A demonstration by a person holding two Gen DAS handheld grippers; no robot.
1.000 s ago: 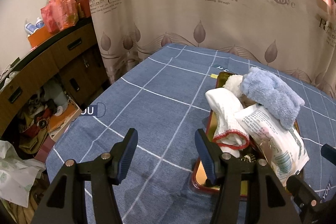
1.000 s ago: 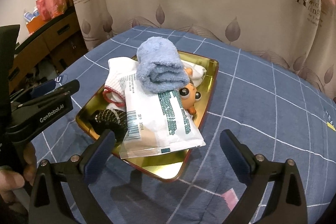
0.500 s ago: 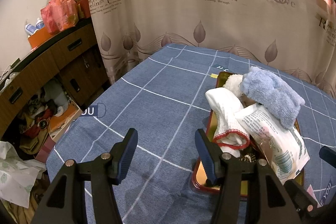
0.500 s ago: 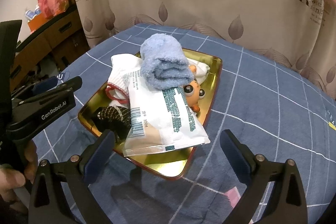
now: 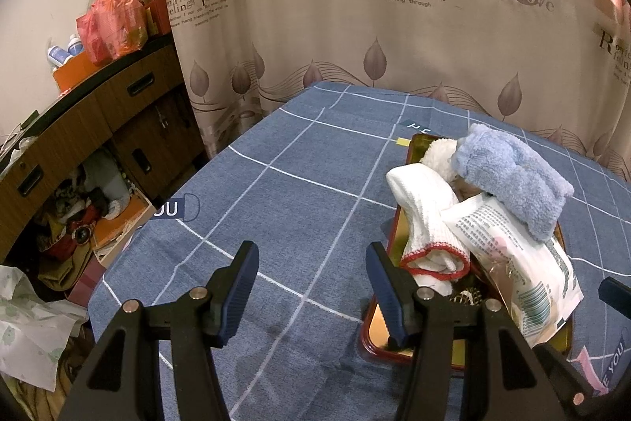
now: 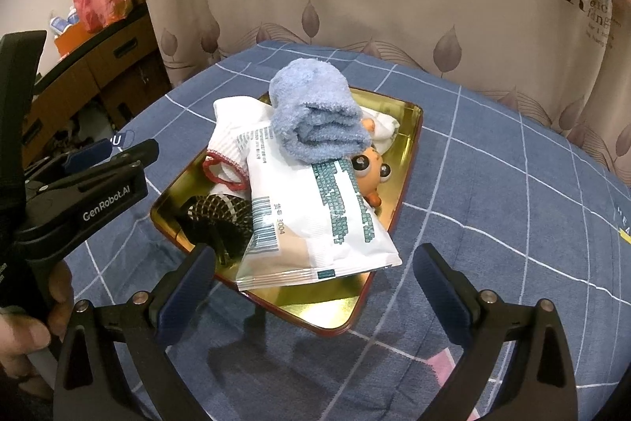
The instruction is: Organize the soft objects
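A gold tray (image 6: 327, 306) with a red rim sits on the blue checked tablecloth (image 5: 299, 184). Piled in it are a rolled light blue towel (image 6: 315, 113), a white sock with a red cuff (image 6: 228, 148), a white plastic packet (image 6: 311, 223), an orange big-eyed toy (image 6: 370, 172), a black-and-white mesh item (image 6: 221, 216) and a white fluffy thing (image 5: 437, 152). My right gripper (image 6: 315, 283) hovers open over the tray's near end, nothing between its fingers. My left gripper (image 5: 311, 287) stands open just left of the tray, also empty; it shows in the right wrist view too, left gripper (image 6: 94, 164).
A leaf-print curtain (image 5: 355, 26) hangs behind the table. A wooden cabinet (image 5: 98, 117) with clutter below stands at the left, bags and bottles (image 5: 110, 26) on top. A person's hand (image 6: 27, 326) holds the left gripper. Bare cloth lies left and right of the tray.
The right wrist view has shifted slightly, so the tray sits a little higher and further right in it. Both grippers stay open; nothing in the tray has moved.
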